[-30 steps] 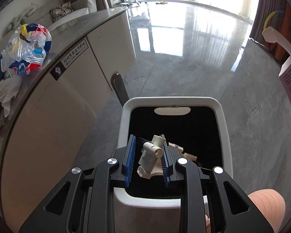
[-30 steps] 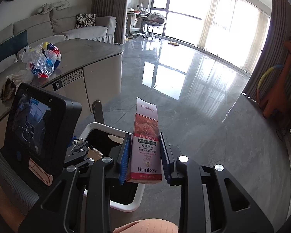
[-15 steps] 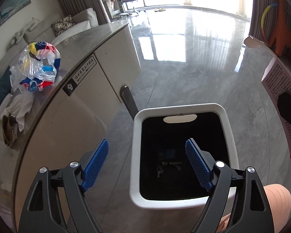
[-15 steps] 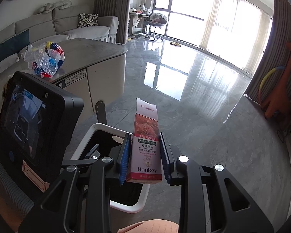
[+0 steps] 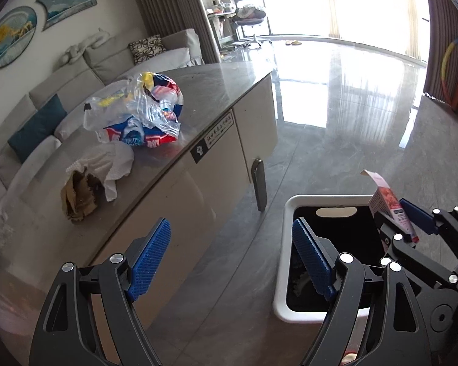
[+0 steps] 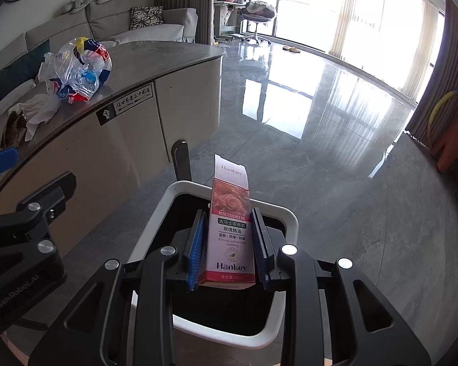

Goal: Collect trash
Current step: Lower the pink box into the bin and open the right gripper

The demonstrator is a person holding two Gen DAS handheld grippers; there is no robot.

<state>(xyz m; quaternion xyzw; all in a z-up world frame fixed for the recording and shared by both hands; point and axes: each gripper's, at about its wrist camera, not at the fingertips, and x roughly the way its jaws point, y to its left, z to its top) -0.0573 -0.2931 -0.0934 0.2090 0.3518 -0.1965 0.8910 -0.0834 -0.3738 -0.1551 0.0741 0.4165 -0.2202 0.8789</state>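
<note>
My right gripper (image 6: 229, 247) is shut on a pink Hankey rose-oil box (image 6: 229, 228) and holds it upright over the white trash bin (image 6: 165, 201) with a black liner. In the left wrist view the bin (image 5: 282, 262) stands on the floor at lower right, with the box (image 5: 390, 210) and right gripper (image 5: 406, 219) above its far right rim. My left gripper (image 5: 232, 259) is open and empty, left of the bin beside the counter. On the counter lie a clear plastic bag of wrappers (image 5: 140, 113), a crumpled white tissue (image 5: 110, 161) and a brown scrap (image 5: 79, 192).
The curved grey counter (image 5: 216, 91) with white cabinet fronts stands left of the bin. A dark handle (image 5: 259, 183) stands behind the bin. Glossy grey floor (image 6: 336, 167) spreads to the right toward bright windows. A sofa (image 6: 107, 27) is behind the counter.
My left gripper opened and dropped the white piece into the bin, then swung left toward the counter. My right gripper moved over the bin with the box still held.
</note>
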